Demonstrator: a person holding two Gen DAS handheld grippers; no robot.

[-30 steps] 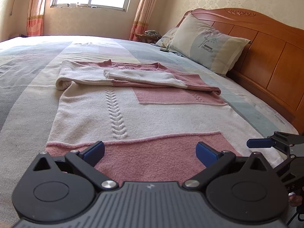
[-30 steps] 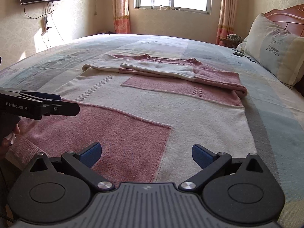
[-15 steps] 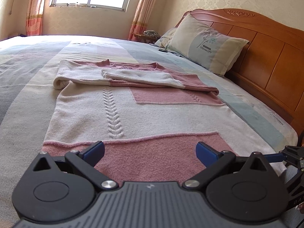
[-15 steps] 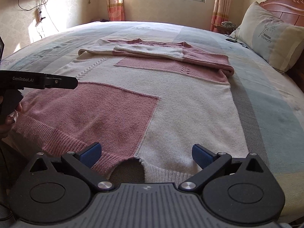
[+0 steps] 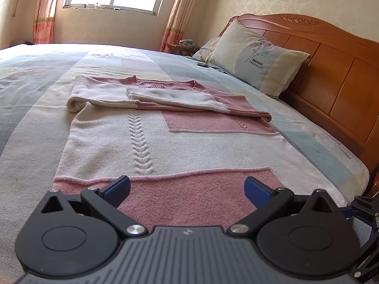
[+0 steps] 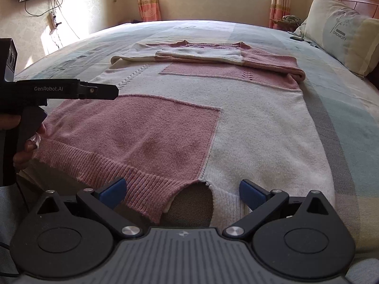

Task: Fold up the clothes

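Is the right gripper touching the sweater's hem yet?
Cannot tell. In the right wrist view the right gripper is open astride the sweater's hem; any gap beneath the fingertips is unclear.

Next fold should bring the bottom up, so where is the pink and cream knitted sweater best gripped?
Grip the pink and cream knitted sweater at its ribbed hem, coming from the foot edge of the bed. The hem hangs slightly past the edge near both open grippers, the right gripper facing the side slit, so fingers can likely slide under it.
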